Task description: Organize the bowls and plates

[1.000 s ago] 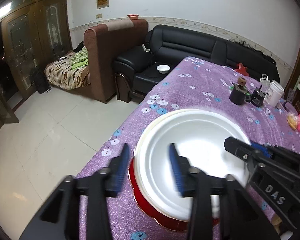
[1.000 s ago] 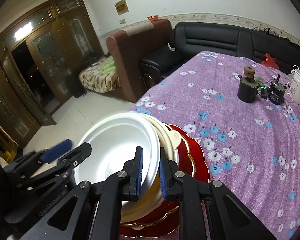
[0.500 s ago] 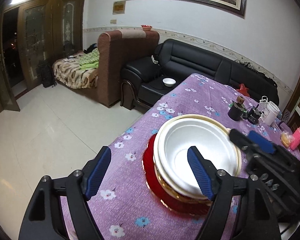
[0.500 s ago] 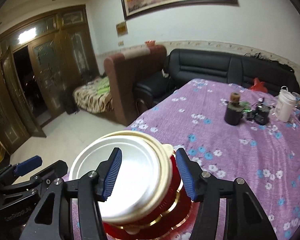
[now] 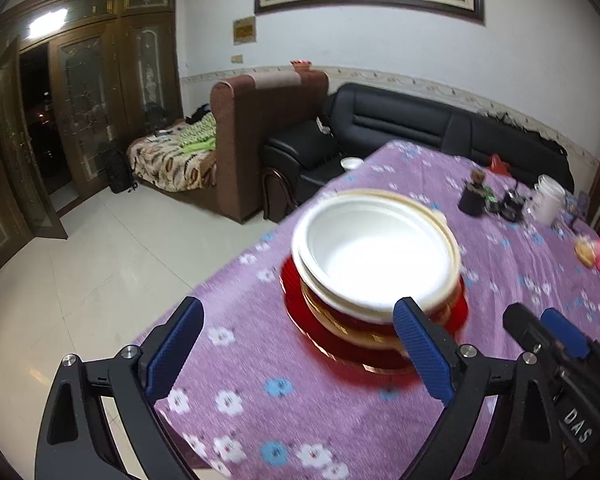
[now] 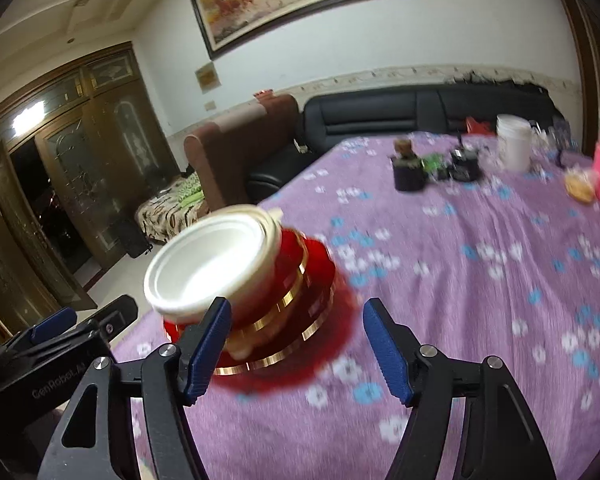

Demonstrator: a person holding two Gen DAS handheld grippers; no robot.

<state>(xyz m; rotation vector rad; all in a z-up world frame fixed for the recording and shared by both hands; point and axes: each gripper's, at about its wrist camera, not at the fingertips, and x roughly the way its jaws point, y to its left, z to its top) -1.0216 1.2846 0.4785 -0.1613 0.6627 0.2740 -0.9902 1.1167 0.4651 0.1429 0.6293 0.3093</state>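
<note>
Both grippers are opening their fingers wide and are holding nothing: the left gripper (image 5: 298,356) and right gripper (image 6: 296,350) are standing just before the stack (image 5: 374,268) on the counter (image 6: 480,280).

The right gripper (image 5: 556,344) carries the white letters "DAS" on its black body. The left gripper (image 6: 76,324) carries the word "GenRobot.AI", the last letters partly hidden.

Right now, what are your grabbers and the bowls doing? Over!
Left gripper and right gripper both opening, nothing between them. White bowl tops the stack on red plate. Nothing in the way.
</note>
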